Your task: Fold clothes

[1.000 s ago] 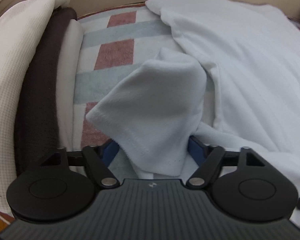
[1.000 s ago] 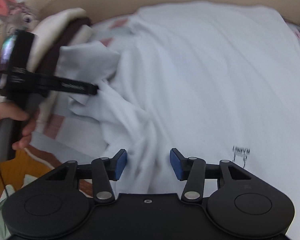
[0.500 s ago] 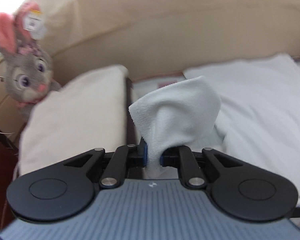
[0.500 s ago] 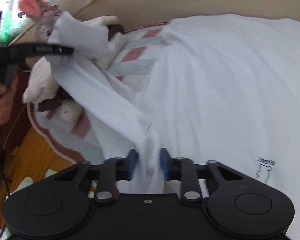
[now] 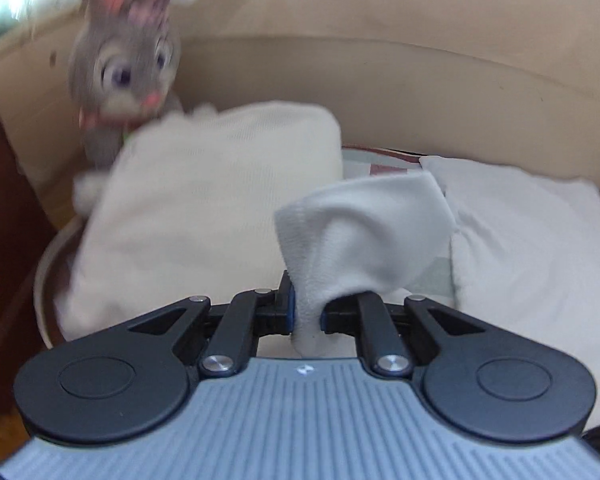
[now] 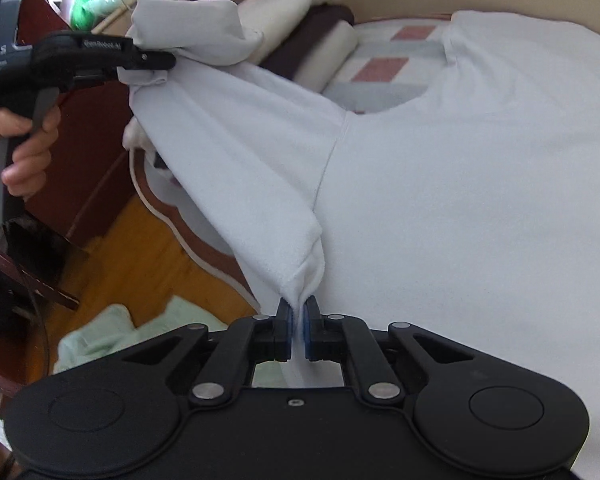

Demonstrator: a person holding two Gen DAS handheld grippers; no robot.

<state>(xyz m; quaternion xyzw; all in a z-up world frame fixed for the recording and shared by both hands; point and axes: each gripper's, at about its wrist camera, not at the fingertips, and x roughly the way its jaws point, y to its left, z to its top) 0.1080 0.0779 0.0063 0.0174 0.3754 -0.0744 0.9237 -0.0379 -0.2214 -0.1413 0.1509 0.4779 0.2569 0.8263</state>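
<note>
Both claws have just been closing and now pinch cloth; left one has lifted the sleeve clear of the bed since a second ago. Left gripper (image 5: 307, 312) jaws narrow, clamped on sleeve end of pale white fleece shirt (image 5: 364, 232), cuff flopping above pads. Right gripper (image 6: 297, 330) jaws nearly together, gripping bunched shirt edge (image 6: 440, 208) near side seam. Sleeve hangs taut between the two claws; shirt body lies flat on striped pink-grey bedsheet (image 6: 384, 68). Cream pillow (image 5: 204, 216) sits behind the left claw, grey plush rabbit (image 5: 124, 64) beyond it, blurred. Person's hand (image 6: 24, 148) holds the left handle.
</note>
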